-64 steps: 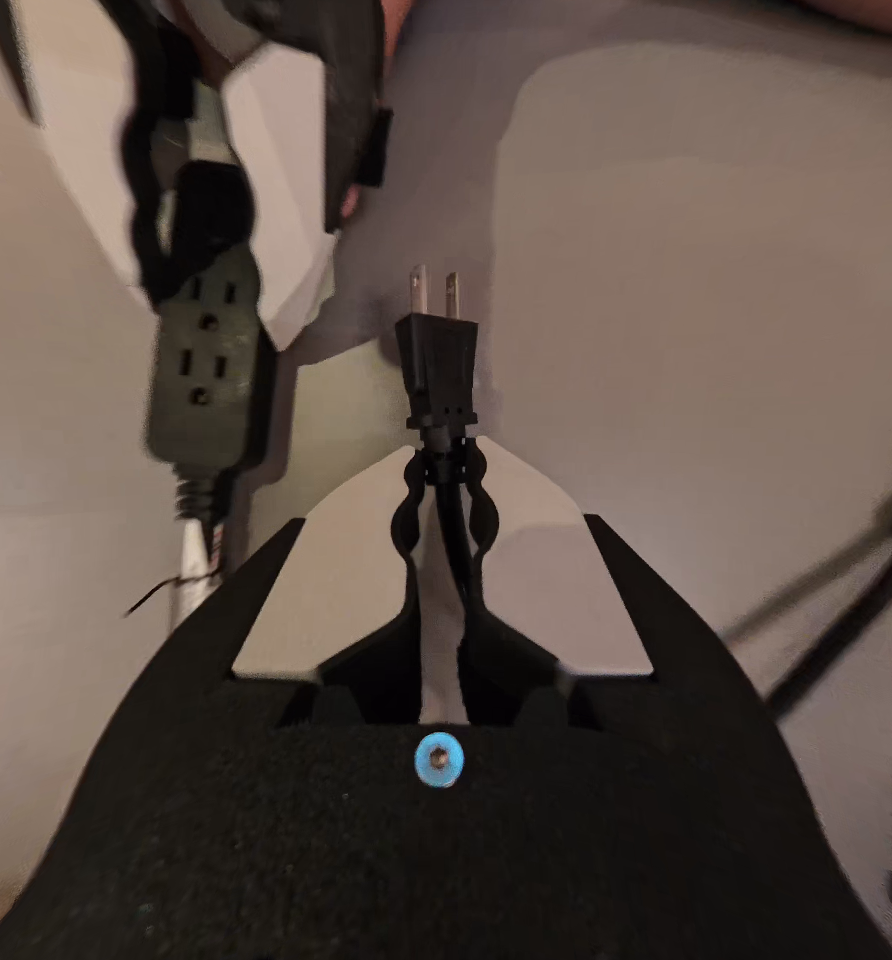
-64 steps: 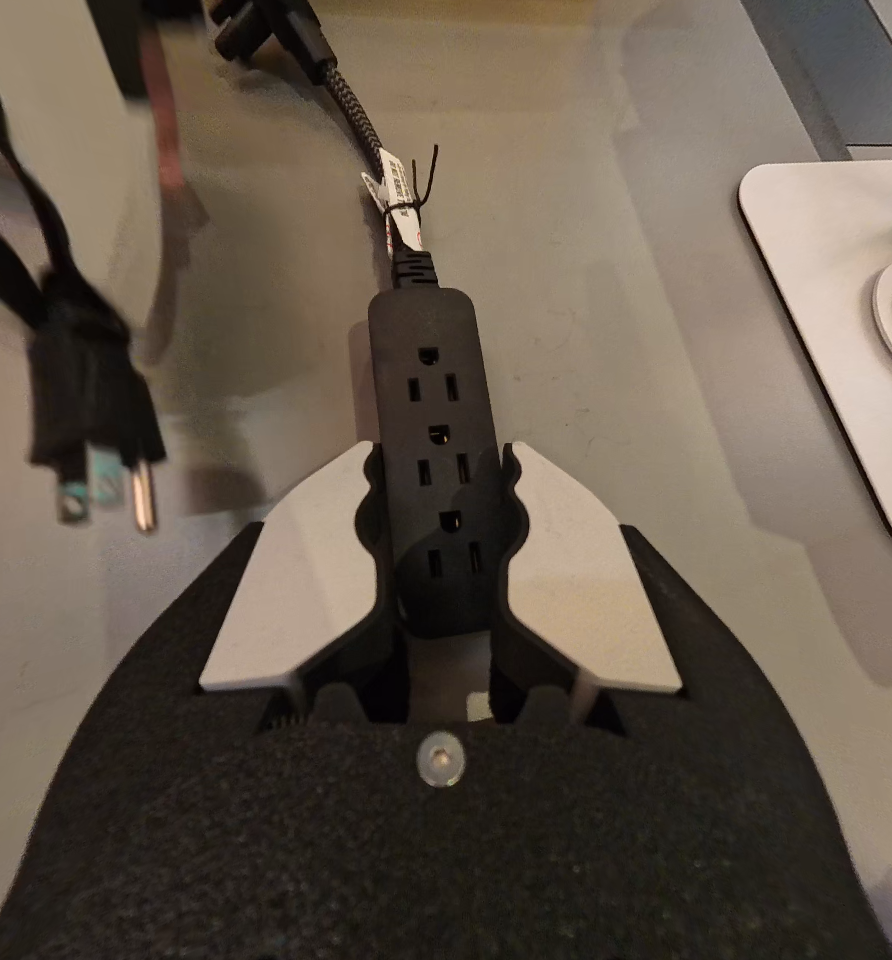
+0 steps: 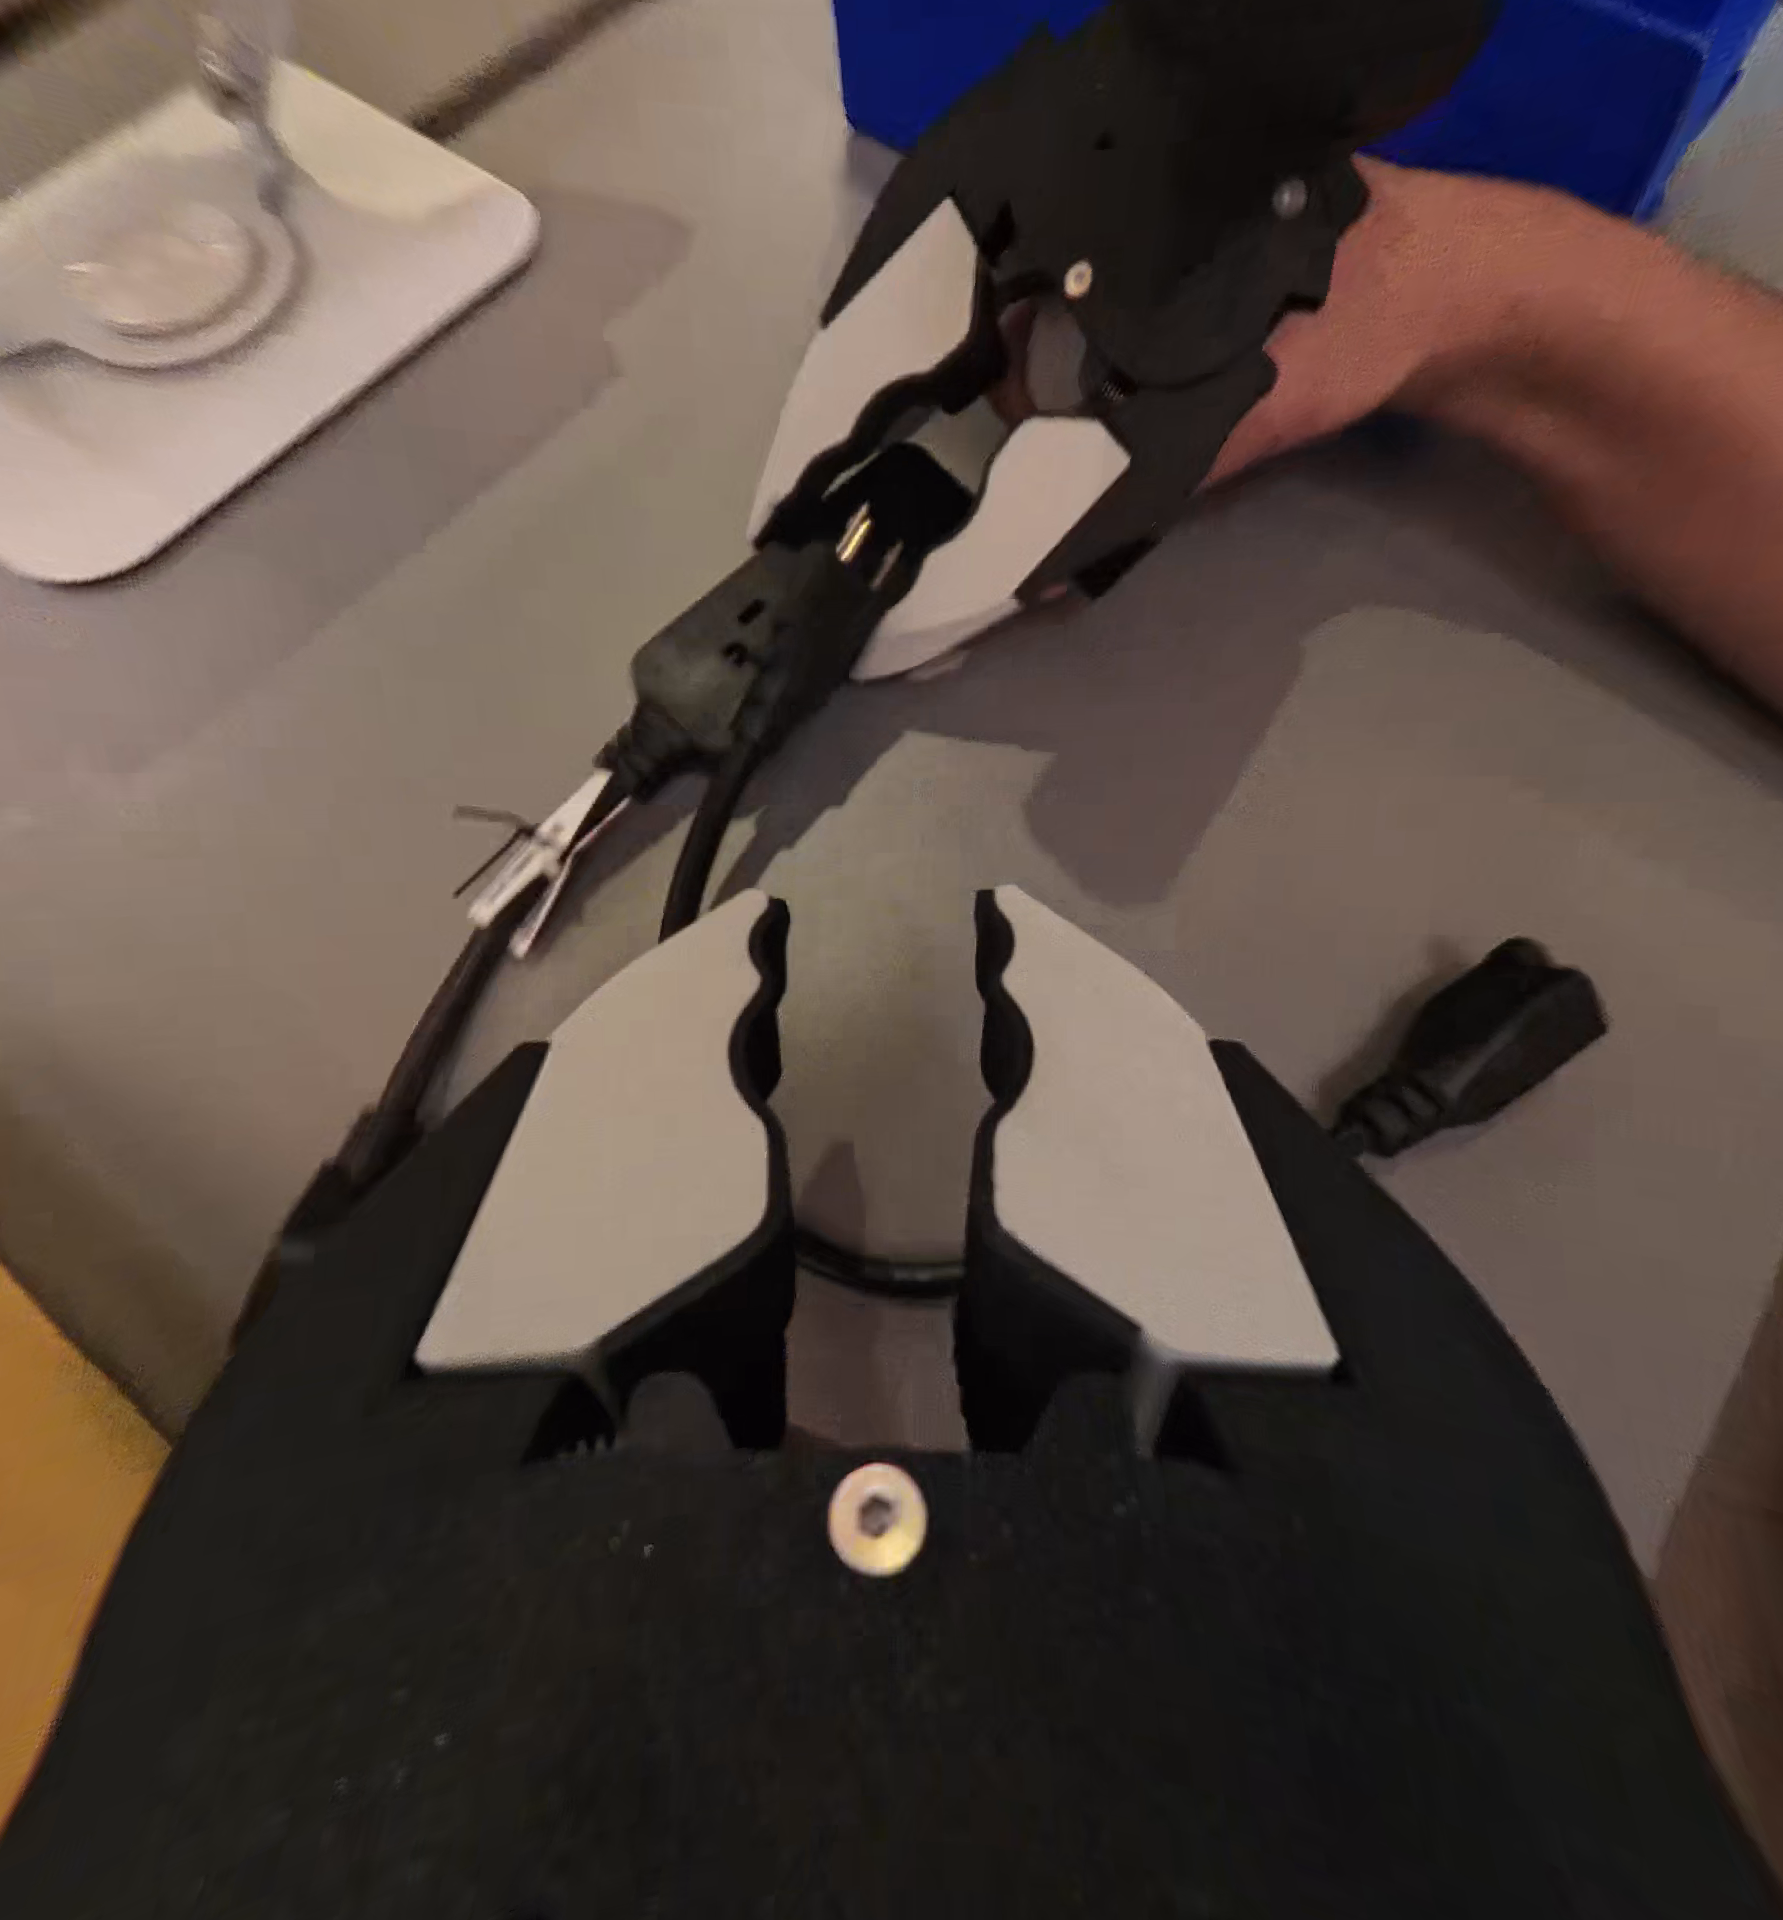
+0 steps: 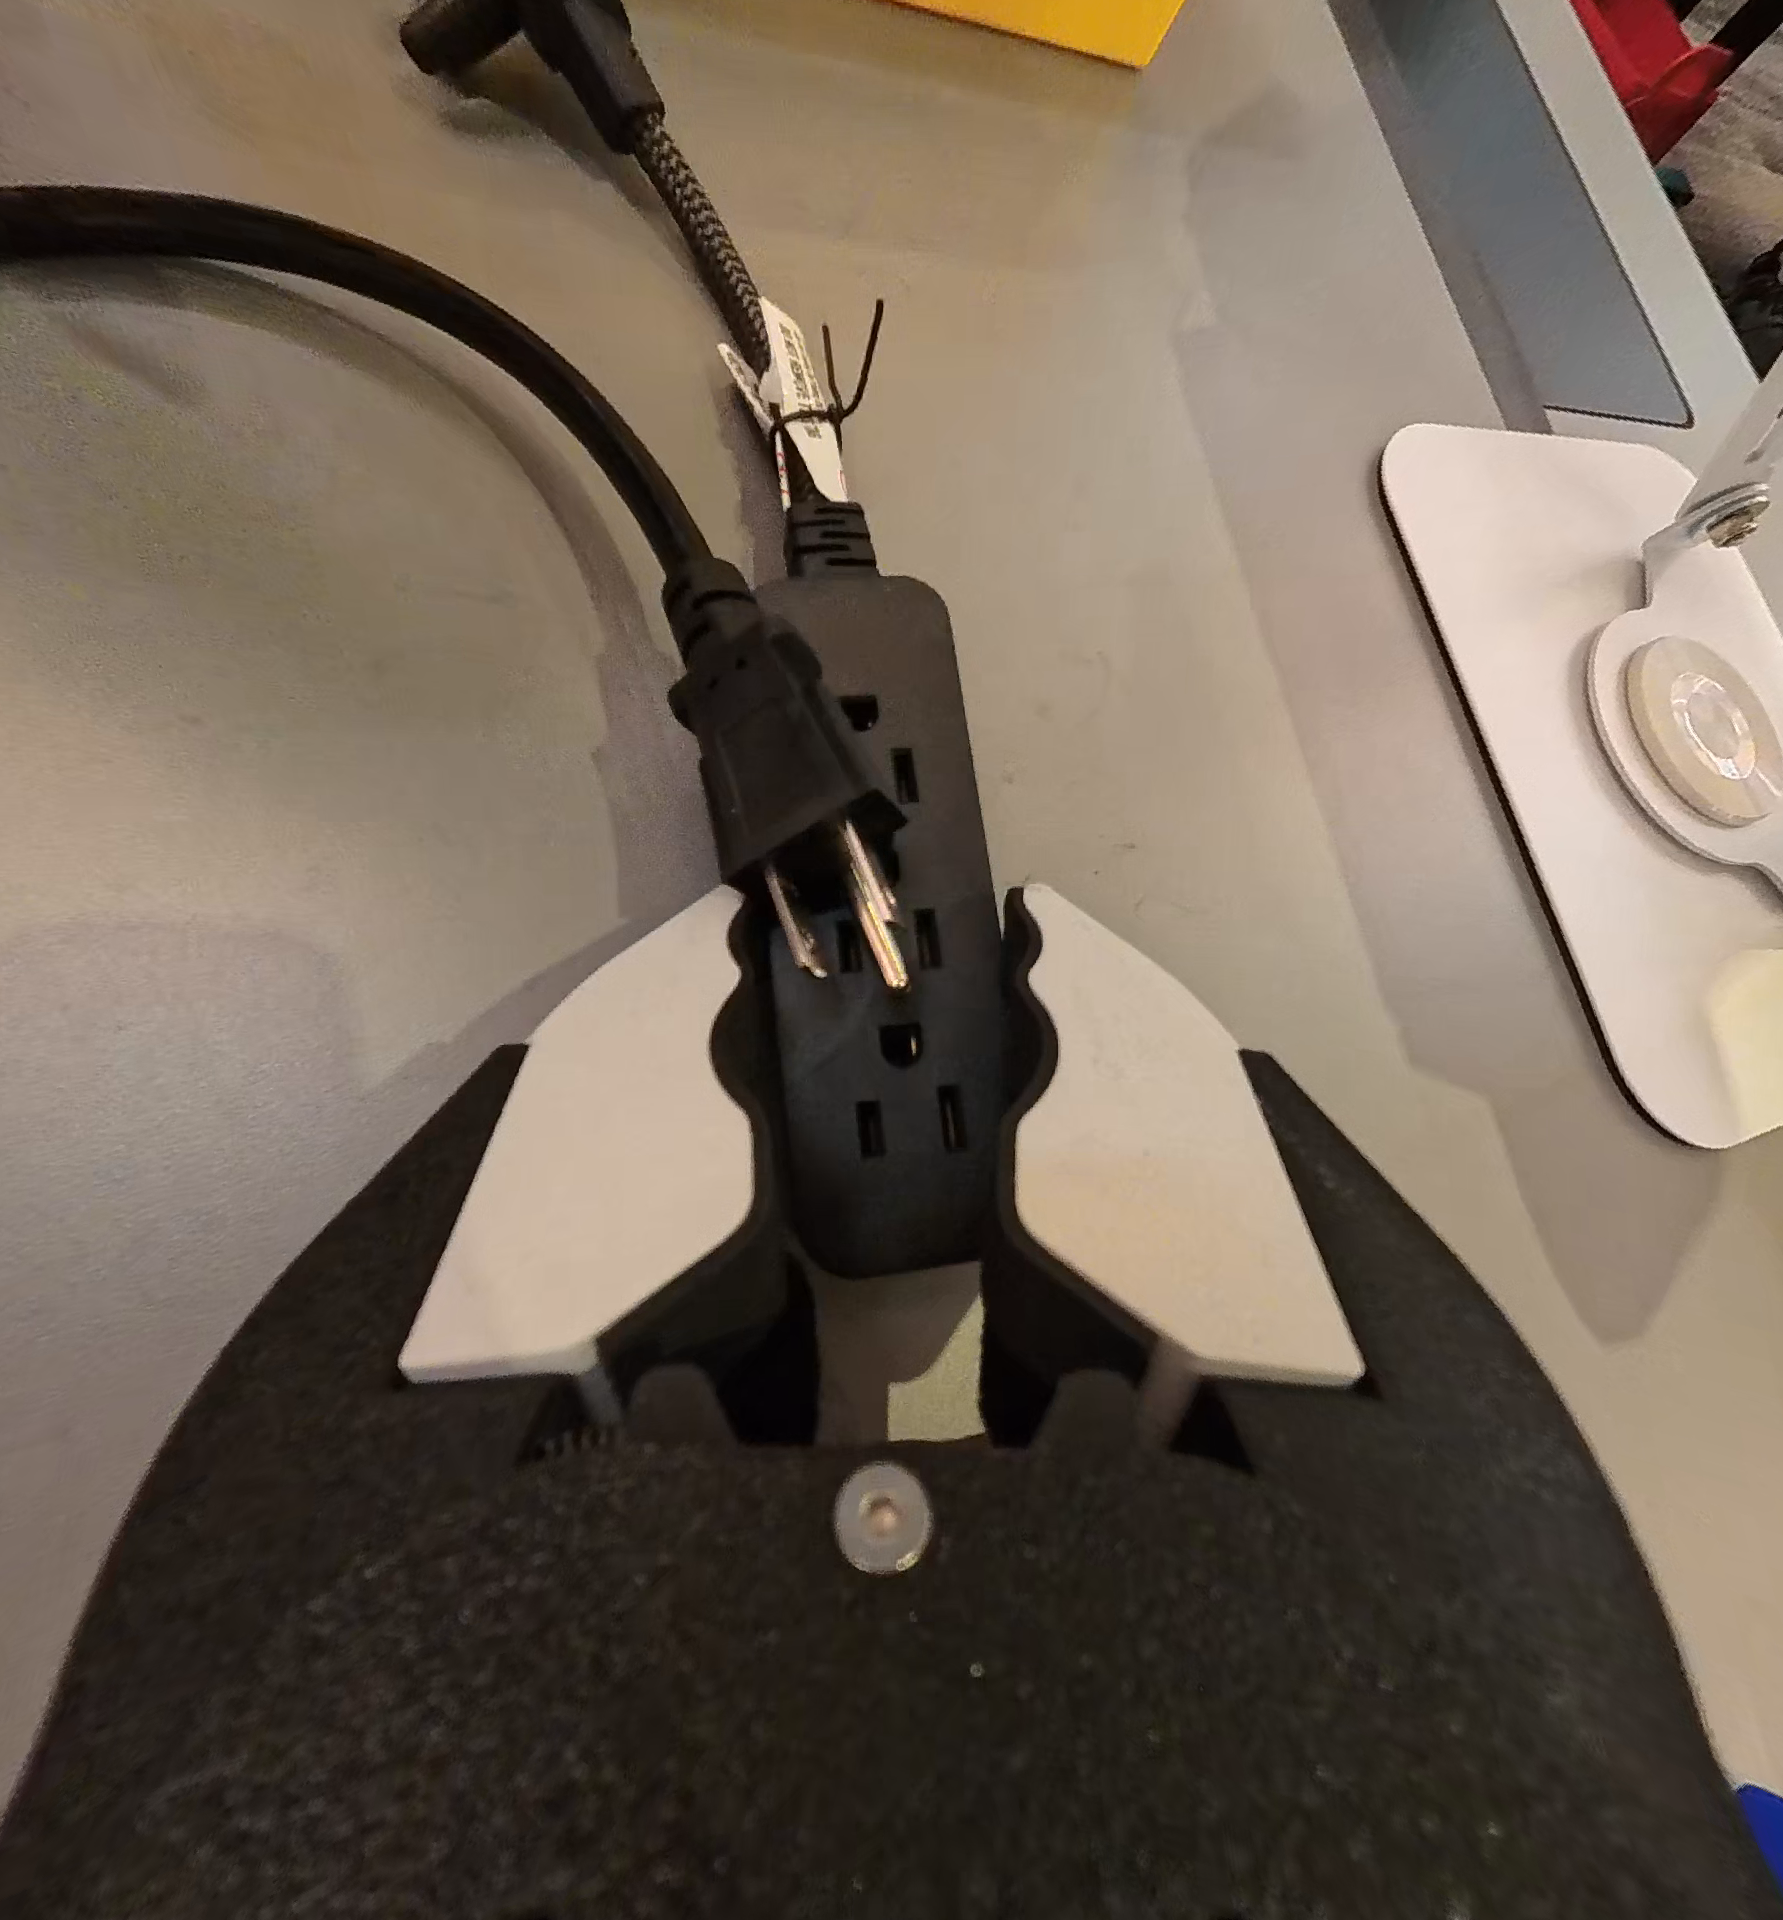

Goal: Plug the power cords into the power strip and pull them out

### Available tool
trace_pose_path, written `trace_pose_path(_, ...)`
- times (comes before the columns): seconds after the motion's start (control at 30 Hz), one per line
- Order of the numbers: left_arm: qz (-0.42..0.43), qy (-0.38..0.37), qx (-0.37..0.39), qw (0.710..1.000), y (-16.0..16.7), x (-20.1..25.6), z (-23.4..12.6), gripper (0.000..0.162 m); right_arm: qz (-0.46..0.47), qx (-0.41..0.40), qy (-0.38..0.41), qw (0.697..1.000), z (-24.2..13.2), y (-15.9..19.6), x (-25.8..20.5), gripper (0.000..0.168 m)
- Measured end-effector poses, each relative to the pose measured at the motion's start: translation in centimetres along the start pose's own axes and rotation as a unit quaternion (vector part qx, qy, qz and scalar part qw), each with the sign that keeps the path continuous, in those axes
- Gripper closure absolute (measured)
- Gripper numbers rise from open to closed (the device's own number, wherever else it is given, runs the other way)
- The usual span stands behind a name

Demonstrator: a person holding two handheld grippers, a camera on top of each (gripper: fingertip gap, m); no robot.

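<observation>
Released since the earlier frame, a black three-prong plug is lying unplugged across the black three-outlet power strip that the right gripper is clamping, while the left gripper is hovering with jaws apart and empty, so plugging in and pulling out appear still ahead.

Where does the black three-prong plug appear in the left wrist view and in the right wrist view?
Left wrist view: the three-prong plug is upper centre, lying on the power strip between the right gripper's fingers.
Right wrist view: the plug is centre, lying on top of the strip, prongs bare, not inserted.
Shared landmark: the white tag on the strip's cord.
</observation>
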State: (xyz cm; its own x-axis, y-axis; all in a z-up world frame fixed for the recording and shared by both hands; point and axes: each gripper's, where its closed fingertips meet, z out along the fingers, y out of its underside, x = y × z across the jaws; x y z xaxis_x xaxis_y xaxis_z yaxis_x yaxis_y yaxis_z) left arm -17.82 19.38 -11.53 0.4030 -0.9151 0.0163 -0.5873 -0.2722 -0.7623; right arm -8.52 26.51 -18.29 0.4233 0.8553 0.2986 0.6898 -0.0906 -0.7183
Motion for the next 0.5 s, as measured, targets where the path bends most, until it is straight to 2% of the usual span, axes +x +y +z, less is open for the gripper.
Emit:
trace_pose_path(0.07, -0.002, -0.04, 0.056, 0.998, 1.8, -0.2, -0.7, 0.129, 0.001, 0.0, -0.001, 1.0, 0.0, 0.0, 0.0, 0.125)
trace_pose_path(0.13, 0.005, -0.047, 0.083, 0.995, 2.8, -0.3, -0.5, 0.129, 0.001, 0.0, -0.001, 1.0, 0.0, 0.0, 0.0, 0.125)
trace_pose_path(0.27, 0.029, -0.063, 0.05, 0.996, 2.7, -3.2, 1.7, 0.126, 0.002, 0.0, -0.002, 1.0, 0.0, 0.0, 0.0, 0.125)
trace_pose_path(0.37, 0.044, -0.017, 0.038, 0.998, 1.2, -3.5, 4.0, 0.125, 0.003, 0.0, -0.003, 1.0, 0.0, 0.0, 0.0, 0.125)
trace_pose_path(0.5, 0.144, -0.018, -0.012, 0.989, 0.9, -3.3, 7.4, 0.13, 0.004, 0.0, -0.004, 1.0, 0.0, 0.0, 0.0, 0.125)
